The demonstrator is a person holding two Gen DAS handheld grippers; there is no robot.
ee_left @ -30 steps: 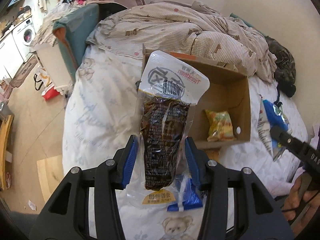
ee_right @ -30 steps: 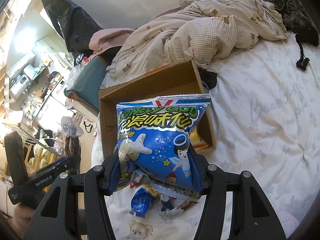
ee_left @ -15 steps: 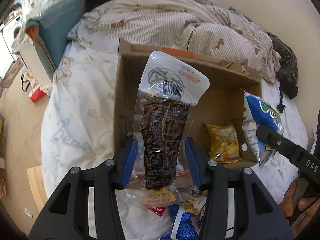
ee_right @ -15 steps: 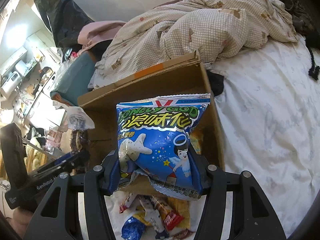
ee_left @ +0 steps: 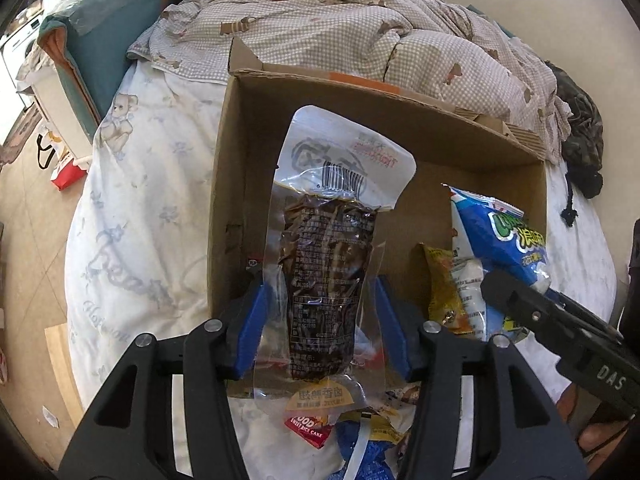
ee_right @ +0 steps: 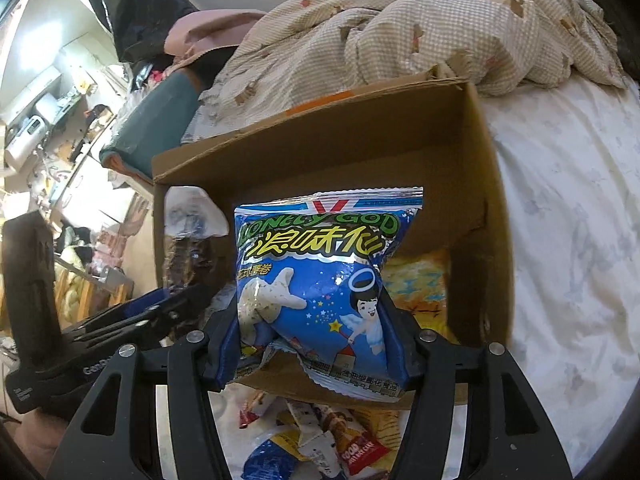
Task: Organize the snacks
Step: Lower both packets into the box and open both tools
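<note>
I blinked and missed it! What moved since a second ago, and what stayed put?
Both grippers carried their packets forward until they hang over the cardboard box. The left gripper has the clear dark snack pouch between its jaws, which are opening. The right gripper is easing open around the blue chip bag. The yellow packet stayed in the box, and the loose snacks stayed on the bed.

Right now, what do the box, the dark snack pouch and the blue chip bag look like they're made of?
Box: brown corrugated cardboard, matte, with fluted torn edges. Dark snack pouch: clear glossy plastic film, apparently vacuum-sealed, contents visible through it. Blue chip bag: shiny printed film, probably foil-lined, with a crimped silver seam.
</note>
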